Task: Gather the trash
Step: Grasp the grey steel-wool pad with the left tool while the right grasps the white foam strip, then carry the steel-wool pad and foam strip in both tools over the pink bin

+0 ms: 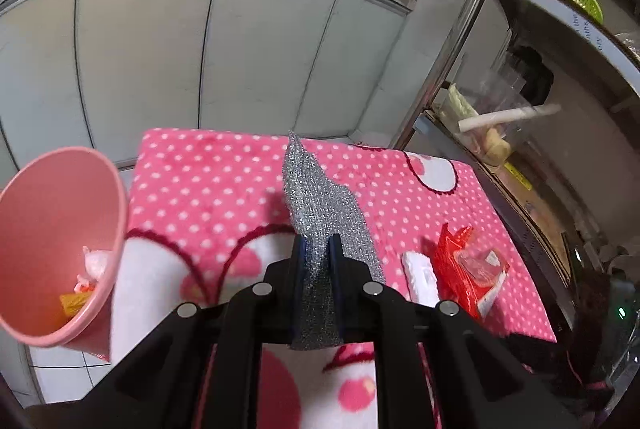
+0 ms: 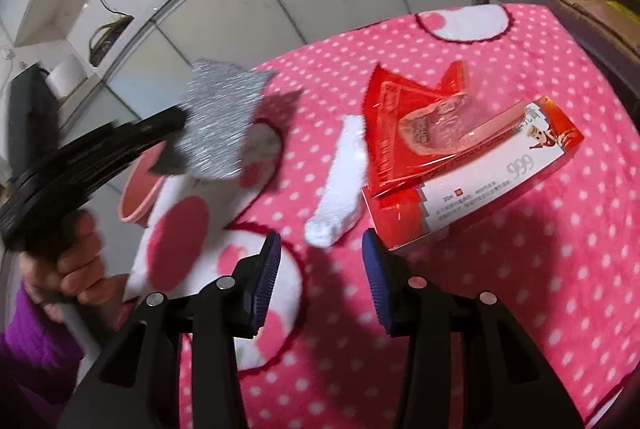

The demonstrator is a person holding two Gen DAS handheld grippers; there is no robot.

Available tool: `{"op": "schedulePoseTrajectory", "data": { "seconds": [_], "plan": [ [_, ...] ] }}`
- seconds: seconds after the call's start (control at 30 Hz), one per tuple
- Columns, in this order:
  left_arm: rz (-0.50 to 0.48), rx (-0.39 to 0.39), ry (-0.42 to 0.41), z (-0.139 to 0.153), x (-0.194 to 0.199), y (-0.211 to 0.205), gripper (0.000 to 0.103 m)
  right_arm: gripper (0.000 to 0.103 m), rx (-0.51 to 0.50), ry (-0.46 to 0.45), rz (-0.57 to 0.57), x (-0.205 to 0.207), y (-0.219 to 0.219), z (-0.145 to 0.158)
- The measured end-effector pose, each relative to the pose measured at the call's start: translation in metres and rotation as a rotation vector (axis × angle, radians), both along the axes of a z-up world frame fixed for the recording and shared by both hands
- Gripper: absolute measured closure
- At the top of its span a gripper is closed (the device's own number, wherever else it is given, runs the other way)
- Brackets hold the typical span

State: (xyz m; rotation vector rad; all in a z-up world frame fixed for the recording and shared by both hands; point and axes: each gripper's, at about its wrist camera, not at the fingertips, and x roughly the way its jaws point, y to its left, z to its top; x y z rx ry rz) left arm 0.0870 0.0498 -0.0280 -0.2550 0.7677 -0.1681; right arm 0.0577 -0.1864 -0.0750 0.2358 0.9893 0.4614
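A pink fleece cloth with white polka dots (image 1: pixel 224 181) covers the table and fills the space ahead of both pairs of fingers. To the left of the left fingers, off the table's edge, stands a pink plastic waste bin (image 1: pixel 60 241) with wrappers lying at its bottom.

The left gripper (image 1: pixel 317 253) points forward over the cloth, its two fingers pressed together on a glittery silver scouring cloth (image 1: pixel 320 205), which rises in a peak beyond the fingertips and hangs clear of the table. From the right wrist view the same gripper (image 2: pixel 176 121) shows motion-blurred at the left, gripped by the person's bare hand (image 2: pixel 76 261) in a purple sleeve, angled up and to the right.

The right gripper (image 2: pixel 320 261) is tilted down at the table, its blue-padded fingers spread apart and empty. Just ahead of the right finger lies a red and white cardboard box (image 2: pixel 472 185) with a crumpled red plastic wrapper (image 2: pixel 408 133) on top. Ahead between the fingers, beside the box, lies a white foam strip (image 2: pixel 340 185).
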Motion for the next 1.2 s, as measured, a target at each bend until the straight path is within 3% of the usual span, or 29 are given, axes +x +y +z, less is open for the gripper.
{"op": "schedulePoseTrajectory", "data": {
  "seconds": [0.17,0.37,0.67,0.73,0.97,1.2],
  "plan": [
    [-0.007,0.012,-0.025,0.006,-0.02,0.006,0.092,0.06,-0.043,-0.021,-0.053,0.011,-0.003,0.002],
    [-0.009,0.026,-0.029,0.006,-0.039,0.013,0.092,0.06,-0.036,-0.005,-0.014,0.017,0.017,0.001],
    [0.014,0.008,-0.03,0.007,-0.061,0.029,0.092,0.06,-0.146,-0.025,-0.02,0.019,0.04,-0.006],
    [0.02,-0.002,-0.033,0.008,-0.066,0.034,0.092,0.071,-0.149,-0.022,-0.026,0.018,0.039,-0.006],
    [0.039,-0.012,-0.066,0.017,-0.083,0.046,0.092,0.072,-0.078,-0.042,-0.028,0.004,0.039,0.005],
    [0.092,-0.023,-0.102,0.027,-0.096,0.067,0.092,0.072,-0.043,-0.101,0.069,-0.01,0.071,0.035]
  ]
}}
